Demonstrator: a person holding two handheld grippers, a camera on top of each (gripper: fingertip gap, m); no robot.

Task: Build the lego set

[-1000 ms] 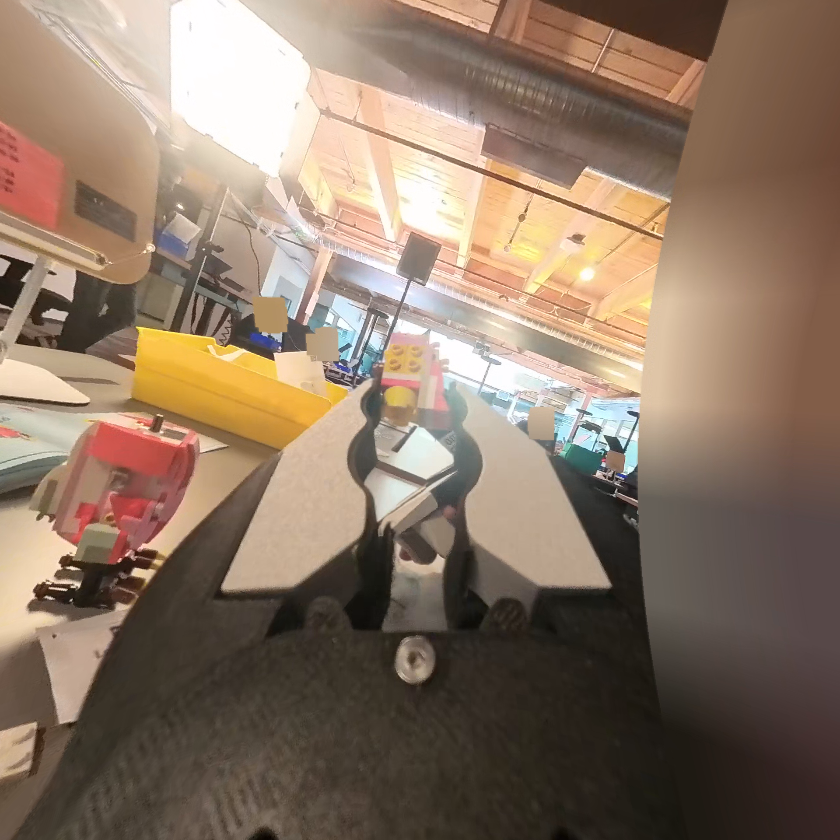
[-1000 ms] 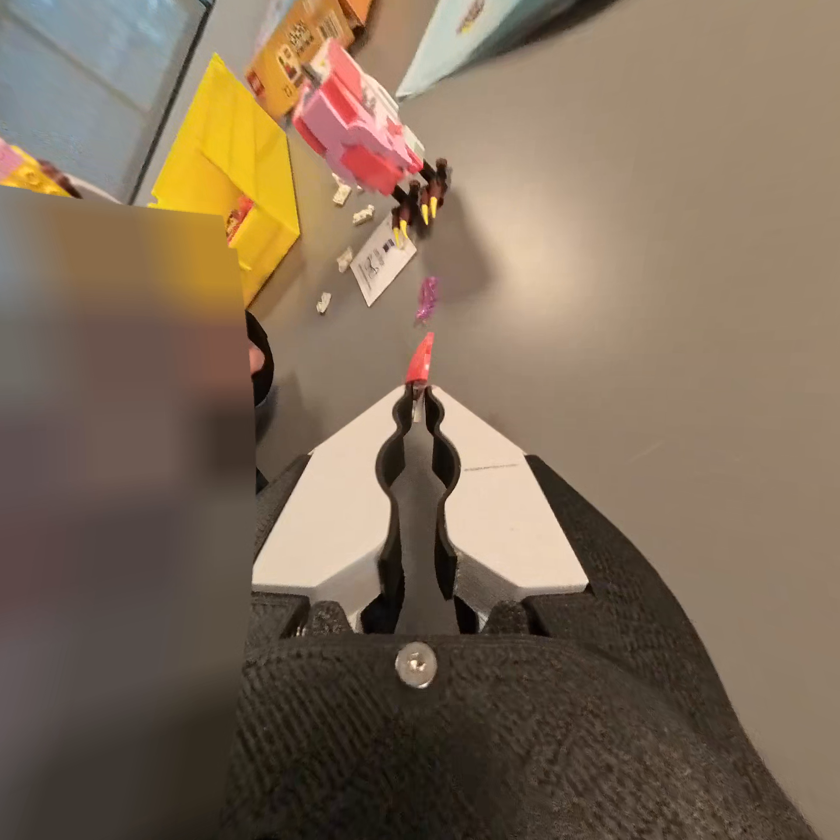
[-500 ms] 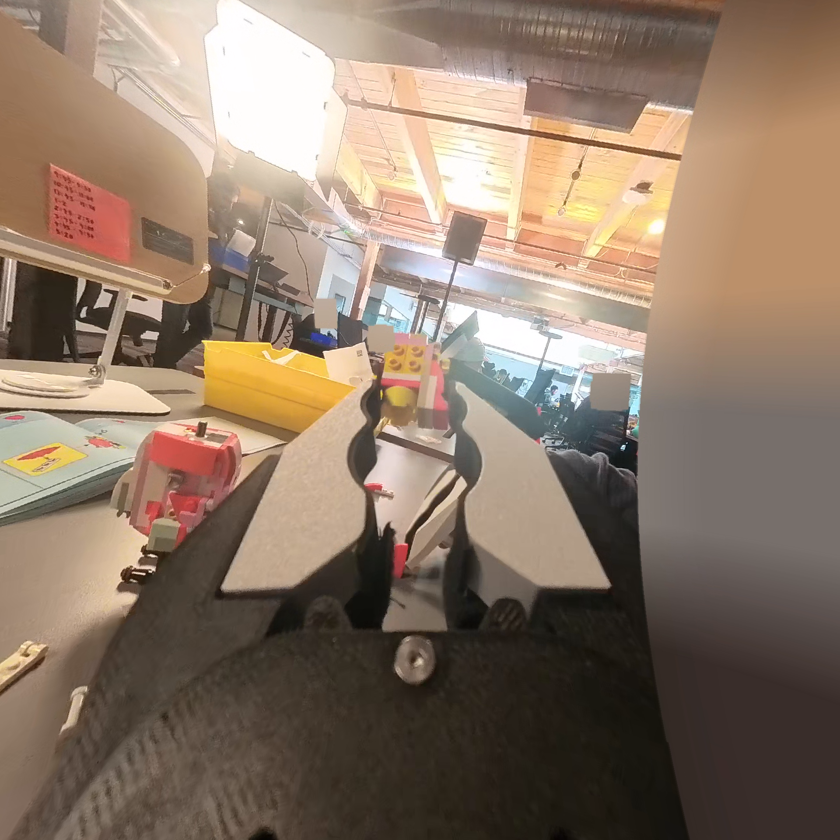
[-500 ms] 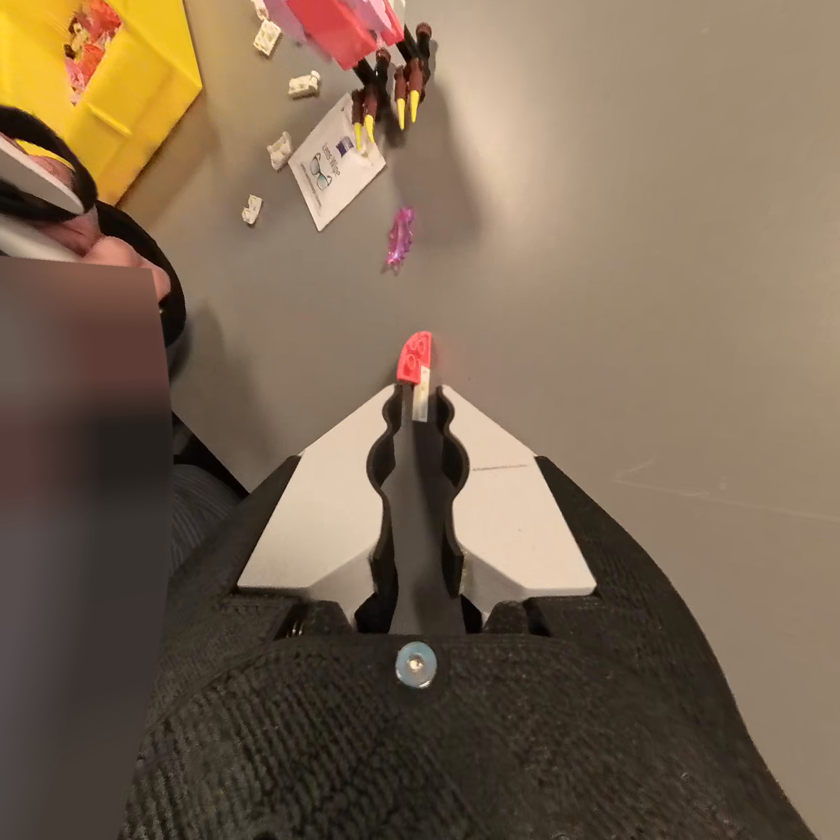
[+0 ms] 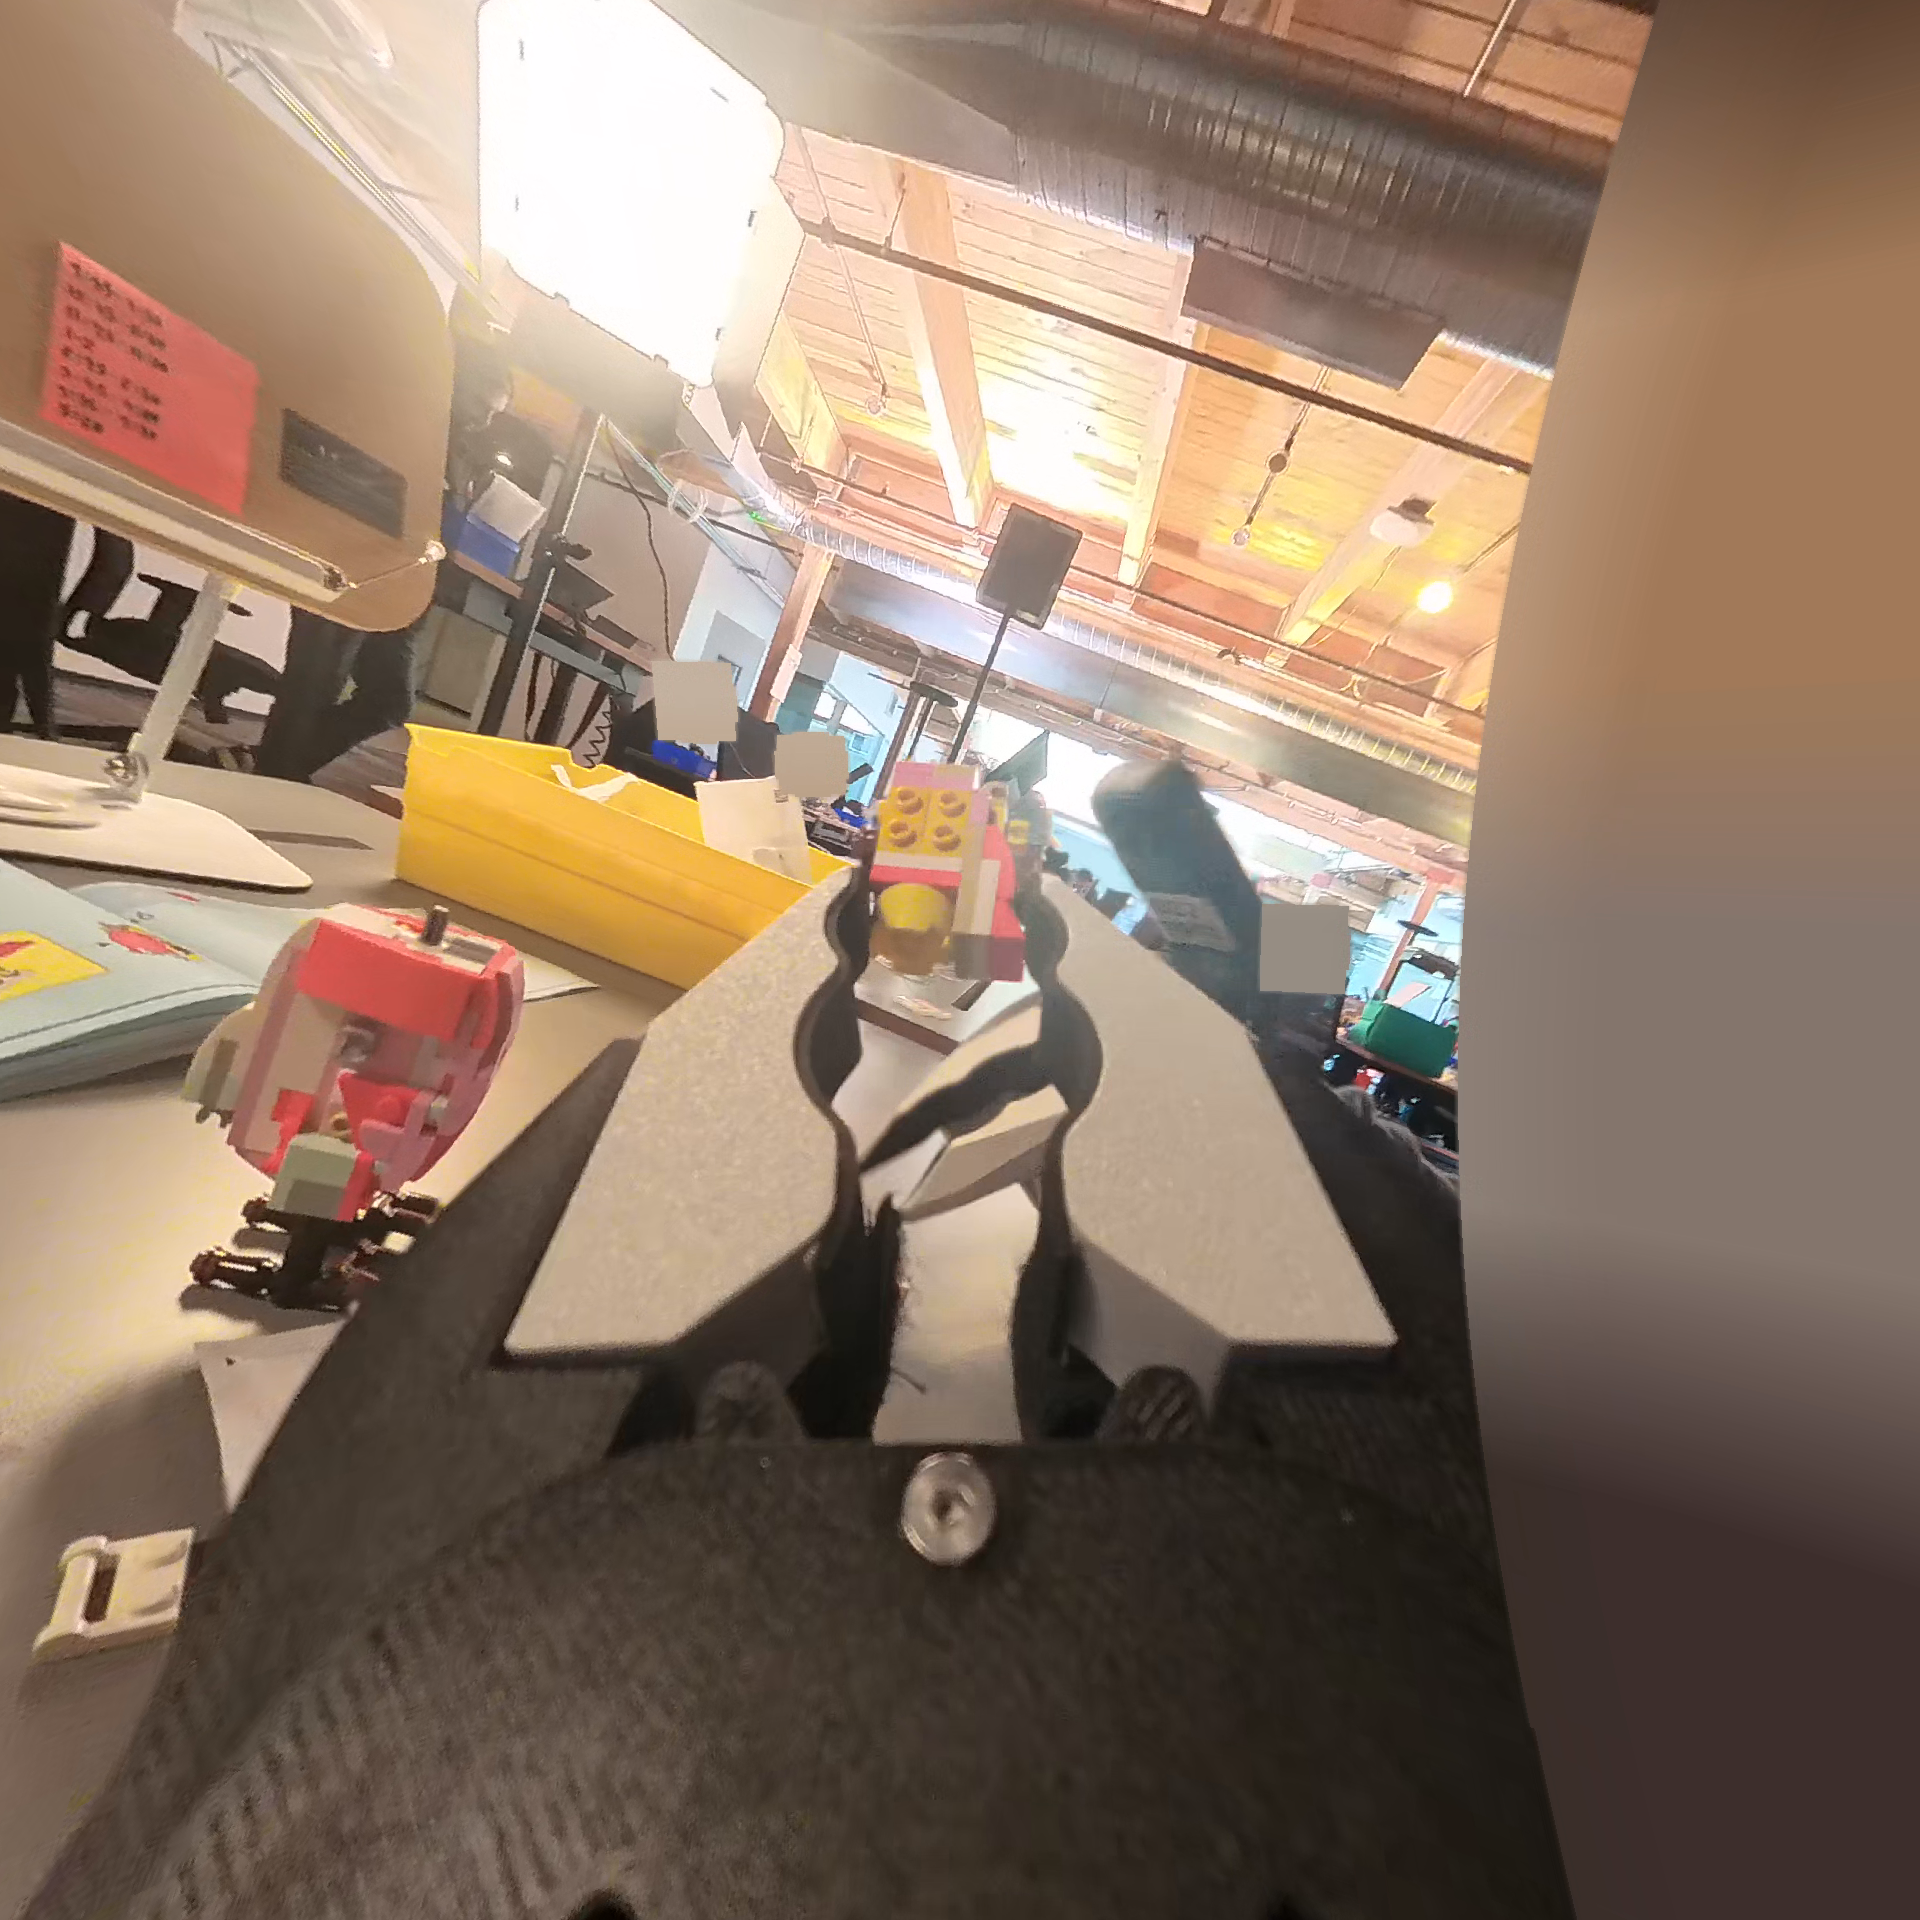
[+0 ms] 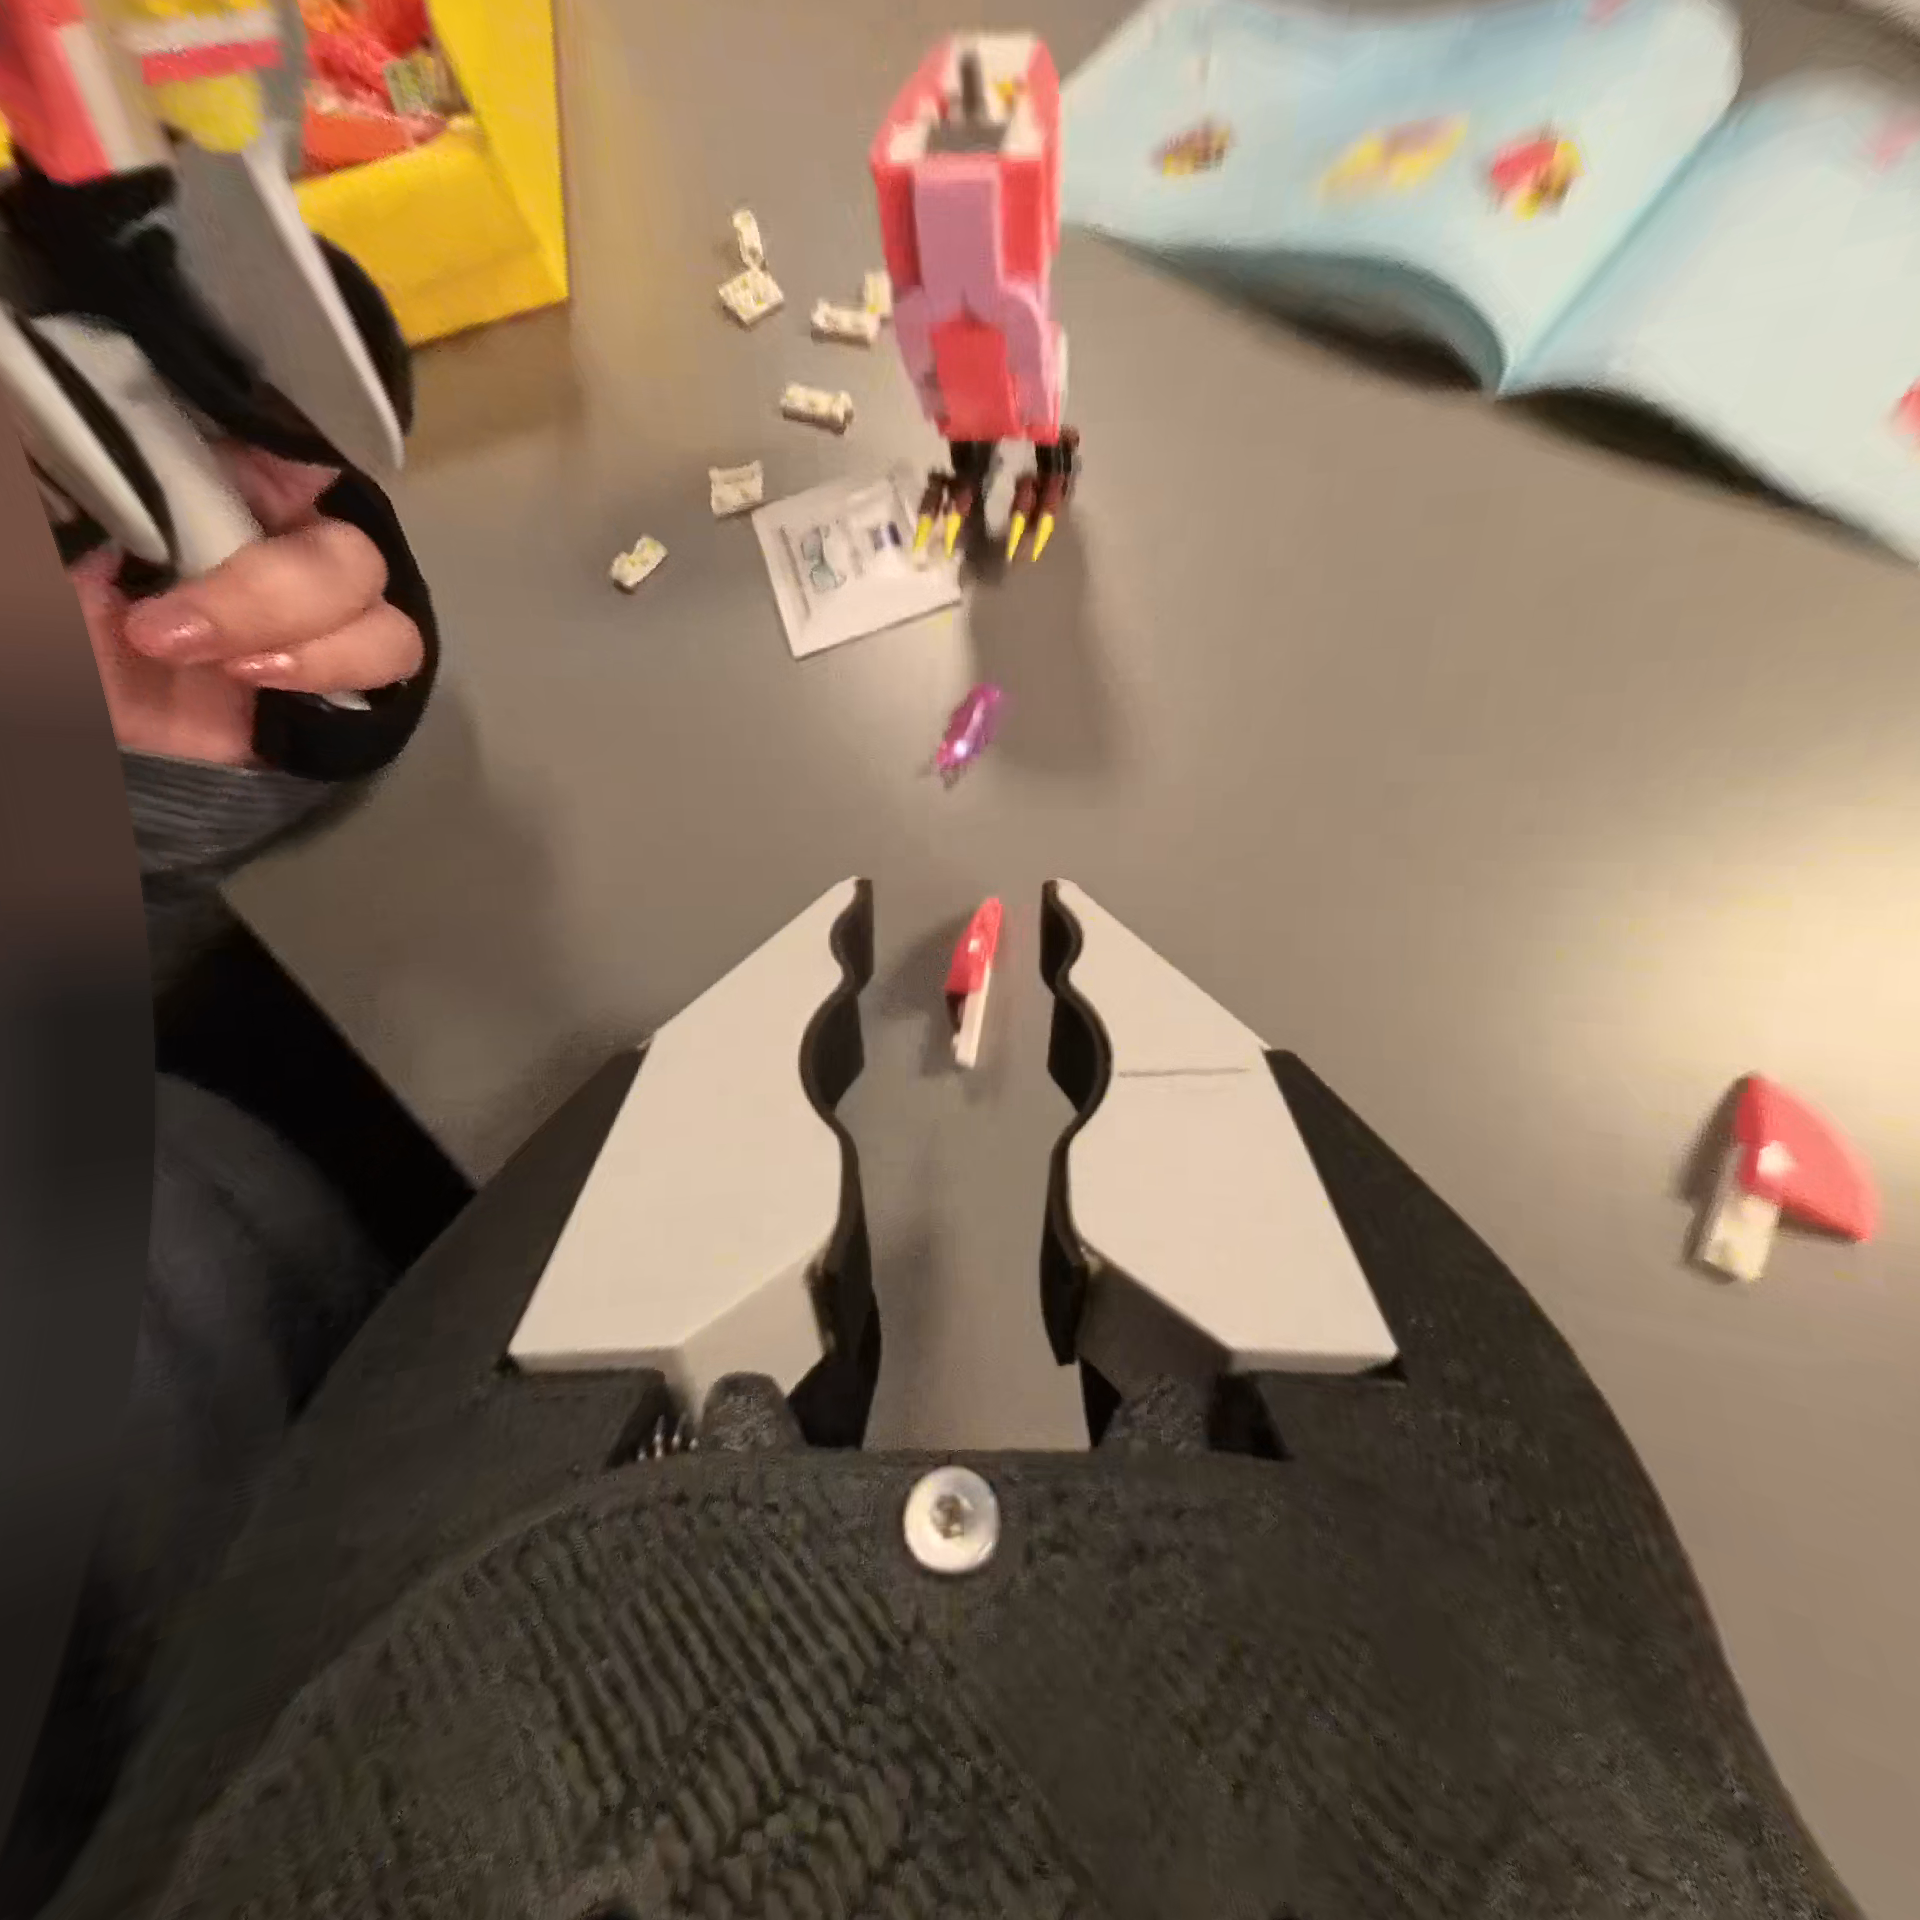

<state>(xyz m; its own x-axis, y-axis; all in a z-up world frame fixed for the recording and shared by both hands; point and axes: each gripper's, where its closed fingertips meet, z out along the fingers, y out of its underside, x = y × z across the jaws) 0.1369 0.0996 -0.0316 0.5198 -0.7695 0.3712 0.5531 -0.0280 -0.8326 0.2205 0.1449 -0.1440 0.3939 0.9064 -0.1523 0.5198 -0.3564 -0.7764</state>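
My left gripper [image 5: 948,914] is shut on a small brick assembly [image 5: 940,868] of pink, yellow and red bricks, held up in the air above the grey table [image 5: 94,1226]. It also shows at the top left of the right wrist view [image 6: 114,94], with a hand [image 6: 239,623] on the gripper's handle. My right gripper [image 6: 956,894] is open. A small red and white brick piece [image 6: 975,971] lies between its fingers with a gap on each side. A pink and red brick figure on dark clawed feet [image 5: 364,1060] stands on the table, seen too in the right wrist view [image 6: 971,239].
A yellow bin [image 5: 582,842] stands behind the figure. An open light-blue booklet [image 6: 1455,177] lies at the far right. Several small white bricks [image 6: 816,405], a white slip [image 6: 852,561], a purple piece [image 6: 971,722] and a second red and white piece [image 6: 1787,1174] lie on the table. Tip to tip, the grippers are about 15 cm apart. The right tips stand about 12 cm off the white slip [image 6: 852,561].
My right gripper's jaws opened and let go of the red and white piece, which now lies free between the fingers. The right view swung towards the figure. My left gripper kept its hold.
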